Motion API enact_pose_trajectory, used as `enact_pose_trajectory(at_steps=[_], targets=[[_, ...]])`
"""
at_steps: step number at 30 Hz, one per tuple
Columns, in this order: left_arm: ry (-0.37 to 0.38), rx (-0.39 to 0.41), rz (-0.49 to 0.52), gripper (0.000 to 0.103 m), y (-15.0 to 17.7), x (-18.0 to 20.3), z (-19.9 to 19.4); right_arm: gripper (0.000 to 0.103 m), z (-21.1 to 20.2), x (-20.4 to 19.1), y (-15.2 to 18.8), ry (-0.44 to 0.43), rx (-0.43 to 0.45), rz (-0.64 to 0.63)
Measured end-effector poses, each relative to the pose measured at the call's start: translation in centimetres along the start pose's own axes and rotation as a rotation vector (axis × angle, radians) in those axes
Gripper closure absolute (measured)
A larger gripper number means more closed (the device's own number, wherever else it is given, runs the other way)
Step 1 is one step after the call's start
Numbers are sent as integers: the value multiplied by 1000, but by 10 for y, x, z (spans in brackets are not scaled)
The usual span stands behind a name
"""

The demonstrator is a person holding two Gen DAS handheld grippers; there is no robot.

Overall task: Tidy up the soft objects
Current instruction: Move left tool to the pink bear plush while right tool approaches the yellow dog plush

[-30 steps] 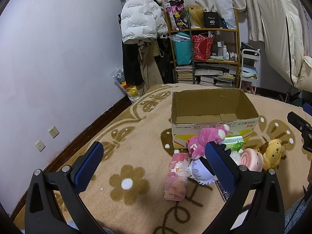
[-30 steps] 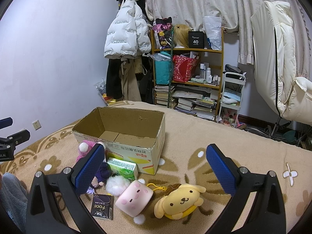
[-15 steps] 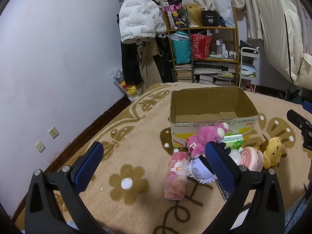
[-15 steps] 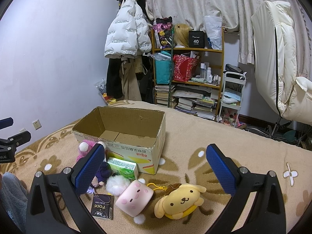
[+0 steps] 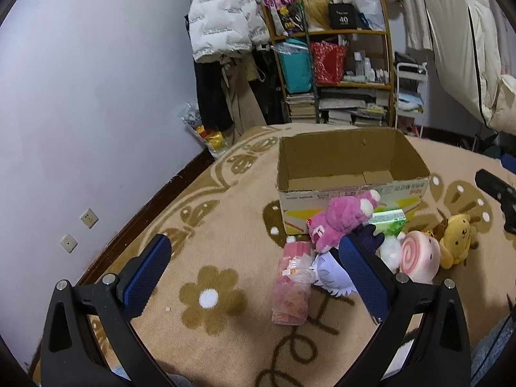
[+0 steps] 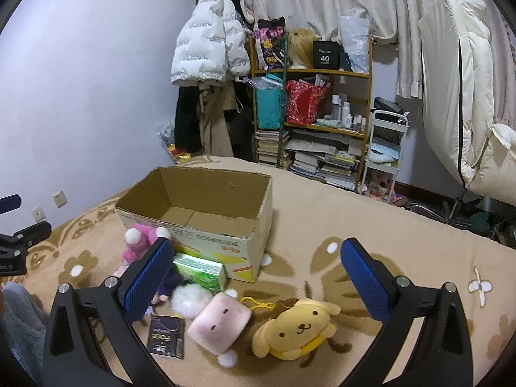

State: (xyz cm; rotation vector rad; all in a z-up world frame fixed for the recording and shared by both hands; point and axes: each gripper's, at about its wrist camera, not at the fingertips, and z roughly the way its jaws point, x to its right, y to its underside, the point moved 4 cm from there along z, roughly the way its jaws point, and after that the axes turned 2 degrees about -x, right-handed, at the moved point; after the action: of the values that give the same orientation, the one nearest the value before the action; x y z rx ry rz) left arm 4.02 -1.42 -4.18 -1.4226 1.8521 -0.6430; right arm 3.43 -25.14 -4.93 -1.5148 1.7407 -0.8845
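On the blanket, a dark packet (image 6: 166, 337) reads "Face". Box (image 6: 206, 225) print is illegible. Left gripper (image 5: 254, 271) and right gripper (image 6: 254, 274) gape empty.

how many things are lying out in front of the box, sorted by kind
Plush toys: 4 – pink bear, yellow dog, pink roll, purple-and-white doll
White pompom: 1
Packets and packs: 3 – green pack, pink packet, black packet
Total: 8
The cardboard box looks empty.

- Left wrist view looks from the cardboard box (image 5: 351, 174)'s front-left, near, angled down;
- Right wrist view faces its front-right corner; both share box.
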Motion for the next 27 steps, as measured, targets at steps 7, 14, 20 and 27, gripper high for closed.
enact_pose_trajectory(at_steps=[7,14,20,27], targets=[[32,4,28,0,-12,11,2,0,22,20,5,13,-105,63],[54,-32,-6,0,-22,15,17,0,48,30,11,7,-178,93],[56,-59,-8,0,-33,16,25,0,63,35,17,-8,-233,115],[71,-89,27,0,-43,32,44,0,81,37,27,-21,-289,135]])
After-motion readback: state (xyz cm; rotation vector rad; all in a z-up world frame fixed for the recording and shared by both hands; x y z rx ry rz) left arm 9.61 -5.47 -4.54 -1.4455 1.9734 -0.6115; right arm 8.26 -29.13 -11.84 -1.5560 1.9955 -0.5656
